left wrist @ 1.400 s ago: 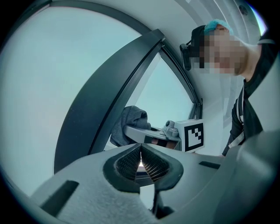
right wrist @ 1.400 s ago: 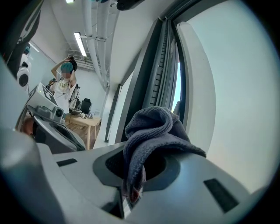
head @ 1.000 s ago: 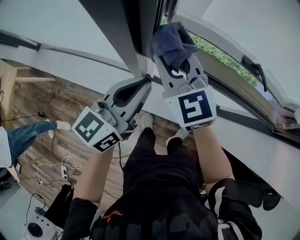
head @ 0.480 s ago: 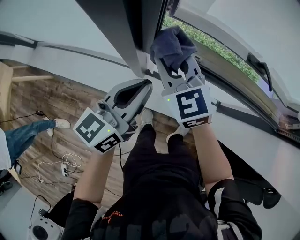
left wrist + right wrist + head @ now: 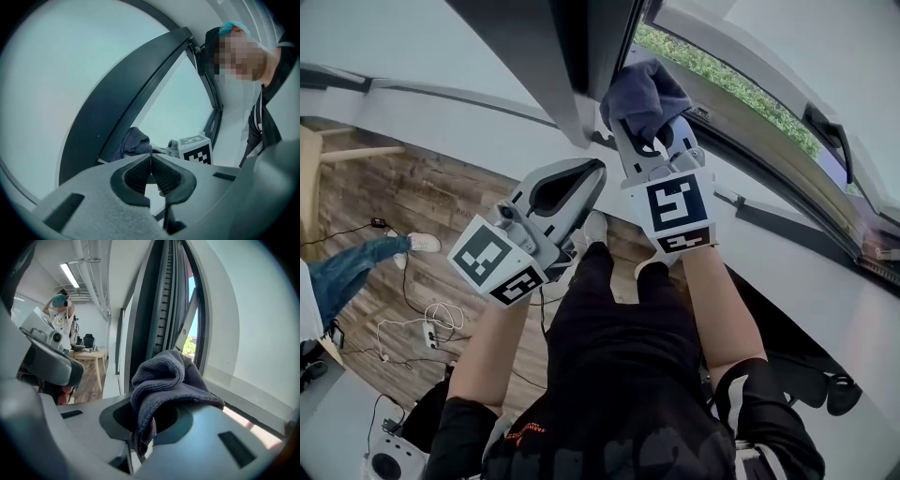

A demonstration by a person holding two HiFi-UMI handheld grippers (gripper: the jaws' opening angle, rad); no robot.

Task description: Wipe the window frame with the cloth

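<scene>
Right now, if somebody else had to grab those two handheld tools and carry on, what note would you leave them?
Left tool: shut, empty, held just below the dark window frame.
Right tool: shut on the grey cloth, which is bunched up against the frame's edge.
Done: the cloth is at the frame; how much has been wiped doesn't show.
Left: wipe along the frame.

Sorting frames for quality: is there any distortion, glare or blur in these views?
Head view: sharp, evenly daylit, window frame lines bowed. Left gripper view: strong fisheye, dark corners, cool cast, one mosaic patch. Right gripper view: fisheye too, cloth crisp, daylight glare blown out at lower right.
</scene>
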